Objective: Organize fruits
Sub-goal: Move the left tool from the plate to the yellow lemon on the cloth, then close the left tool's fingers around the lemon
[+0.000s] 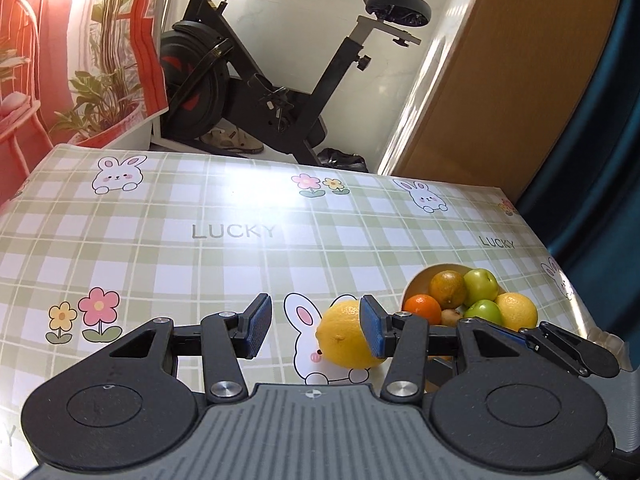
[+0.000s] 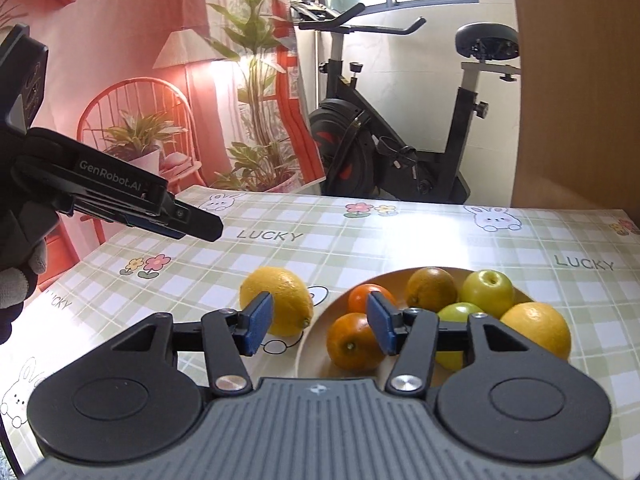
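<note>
The left gripper (image 1: 316, 326) hangs over the near part of the tabletop (image 1: 224, 248) in its own wrist view, jaws apart with nothing between the blue pads. A loose lemon (image 1: 344, 334) lies on the plaid cloth just beyond and partly behind the right-hand pad, apparently not gripped. Toward the tabletop's right edge sits a bowl (image 1: 416, 280) holding a dull orange-green citrus (image 1: 448, 288), two green apples (image 1: 480, 286), a small orange (image 1: 422, 308) and a yellow citrus (image 1: 516, 312). This view alone catches the right gripper (image 1: 560, 344) side-on, in front of the bowl's near side; from this angle its jaw gap cannot be read. An exercise bike (image 1: 272, 80) stands past the far edge.

The right wrist view shows the right gripper (image 2: 320, 326) with jaws apart and empty, poised over the gap between lemon and bowl. The lemon (image 2: 280, 300) rests on the cloth just left of the bowl (image 2: 316, 340), not touching it so far as can be seen. Here the bowl's contents show more fully: two oranges (image 2: 352, 342) at the near left, the dull citrus (image 2: 432, 288) at the back, green apples (image 2: 486, 290) and the yellow citrus (image 2: 536, 330) on the right. Only this view shows the left gripper (image 2: 208, 228) from the side, raised above the tabletop's left edge, held by a gloved hand (image 2: 16, 280).
</note>
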### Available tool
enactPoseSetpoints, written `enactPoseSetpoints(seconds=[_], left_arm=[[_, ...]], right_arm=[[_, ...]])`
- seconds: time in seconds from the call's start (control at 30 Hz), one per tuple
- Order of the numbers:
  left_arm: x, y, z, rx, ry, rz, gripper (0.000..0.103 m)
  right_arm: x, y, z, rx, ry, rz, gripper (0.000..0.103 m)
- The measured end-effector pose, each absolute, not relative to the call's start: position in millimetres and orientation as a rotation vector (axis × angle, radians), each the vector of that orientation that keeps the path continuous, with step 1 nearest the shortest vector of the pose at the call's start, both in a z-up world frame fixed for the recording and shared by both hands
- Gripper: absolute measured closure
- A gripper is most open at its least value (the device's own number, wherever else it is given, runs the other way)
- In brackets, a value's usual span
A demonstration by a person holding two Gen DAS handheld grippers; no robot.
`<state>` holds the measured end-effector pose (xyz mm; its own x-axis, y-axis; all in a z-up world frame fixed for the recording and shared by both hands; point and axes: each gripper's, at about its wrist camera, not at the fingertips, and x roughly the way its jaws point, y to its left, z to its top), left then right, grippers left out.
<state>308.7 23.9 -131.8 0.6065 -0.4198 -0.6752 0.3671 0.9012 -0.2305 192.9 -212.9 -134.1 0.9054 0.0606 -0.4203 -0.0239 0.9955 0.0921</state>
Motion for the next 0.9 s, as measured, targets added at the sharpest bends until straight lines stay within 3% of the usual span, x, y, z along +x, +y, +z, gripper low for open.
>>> enactPoseSetpoints(seconds=[0.4,0.73,0.83,0.9], left_arm=[[323,25,-153,-0.114,0.823,-0.471,0.051],[328,16,-169,-0.103,0.863,-0.513,0.05],[330,15,-173,-0.101,0.872,-0.523,0.038],[332,14,-176,-0.108,0.878,-0.536,0.036]], right_arm=[[258,-180,-157,-0.066,0.541,0.131,0.039],[270,-181,-166,-0.006,0.586,0.154,0.037],[269,-183,-167,0.016,0.594,0.176,0.04],[268,-182,-168,0.014,0.592,0.18,0.04]])
